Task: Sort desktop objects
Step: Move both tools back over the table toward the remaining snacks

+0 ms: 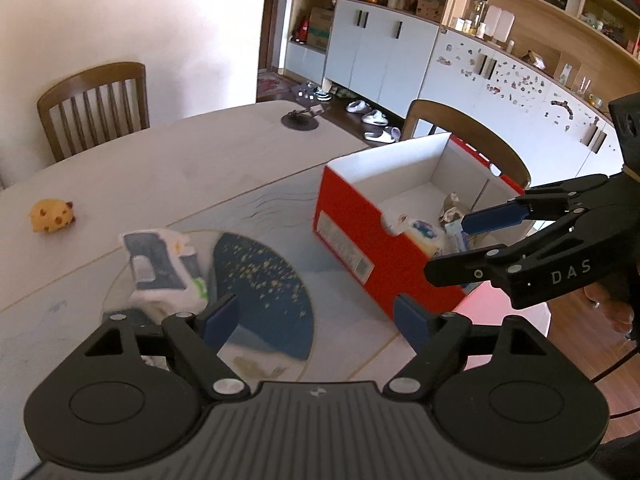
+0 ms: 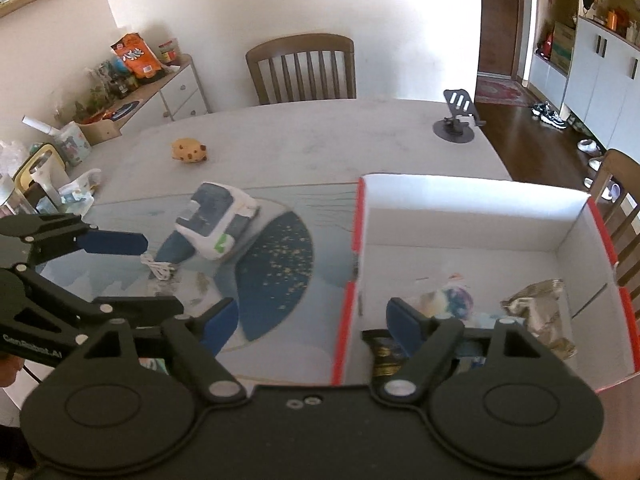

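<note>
Left gripper point(image 1: 316, 320), lower centre of the left wrist view: jaws spread wide, nothing between the blue pads, poised over the blue-patterned table mat point(image 1: 260, 280). Right gripper point(image 2: 310, 322), lower centre of the right wrist view: jaws likewise released and empty, straddling the near left wall of the red shoebox point(image 2: 344, 320). Red shoebox, right of frame in both views, white inside, holding a crumpled silvery wrapper point(image 2: 540, 312), a small colourful packet point(image 2: 452, 296) and a dark packet point(image 2: 384, 356) partly hidden behind the right finger. White-and-blue tissue pack point(image 2: 216, 224), centre left of the right wrist view, lying tilted on the mat, well apart from the box. Yellow spotted toy point(image 2: 189, 150), upper left on the bare table point(image 2: 320, 140). Black phone stand point(image 2: 458, 116), upper right at the table's far edge. Wooden chair point(image 2: 302, 68), behind the table.
</note>
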`<state>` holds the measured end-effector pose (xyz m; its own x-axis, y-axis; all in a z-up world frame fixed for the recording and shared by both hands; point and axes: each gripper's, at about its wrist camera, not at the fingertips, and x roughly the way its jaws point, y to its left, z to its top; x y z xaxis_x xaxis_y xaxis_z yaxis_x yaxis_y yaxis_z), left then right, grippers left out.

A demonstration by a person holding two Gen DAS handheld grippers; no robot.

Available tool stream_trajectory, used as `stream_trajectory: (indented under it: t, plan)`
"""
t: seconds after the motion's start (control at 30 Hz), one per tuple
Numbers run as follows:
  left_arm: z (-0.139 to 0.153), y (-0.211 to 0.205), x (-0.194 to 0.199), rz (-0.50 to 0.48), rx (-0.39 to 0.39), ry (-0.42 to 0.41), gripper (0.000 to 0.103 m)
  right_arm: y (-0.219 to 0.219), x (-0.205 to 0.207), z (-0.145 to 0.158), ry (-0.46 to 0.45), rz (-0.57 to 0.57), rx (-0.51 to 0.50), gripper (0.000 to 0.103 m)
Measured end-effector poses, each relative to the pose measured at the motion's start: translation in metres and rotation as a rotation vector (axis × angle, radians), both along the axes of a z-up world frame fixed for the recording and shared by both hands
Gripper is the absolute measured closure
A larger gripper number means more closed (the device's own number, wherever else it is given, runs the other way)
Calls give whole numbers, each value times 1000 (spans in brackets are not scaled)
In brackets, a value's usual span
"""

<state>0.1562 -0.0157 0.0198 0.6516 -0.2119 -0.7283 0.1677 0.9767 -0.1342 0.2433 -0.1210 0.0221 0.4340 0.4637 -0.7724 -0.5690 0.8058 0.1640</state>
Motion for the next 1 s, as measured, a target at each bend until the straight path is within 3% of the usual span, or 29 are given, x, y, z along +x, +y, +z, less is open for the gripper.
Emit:
stream_trajectory:
  t: [0.13,0.33,1.0]
  plan:
    - [-3,13,-11,7,4,-2,18,11,-9,-1,3,3,3,21]
    - [-8,34,-27,27,3,-7,3,32,-23,-1,-8,19,12,18]
    - [-55,110,-89,129,-29,47,0,103,-52,-25,35,75,-7,17]
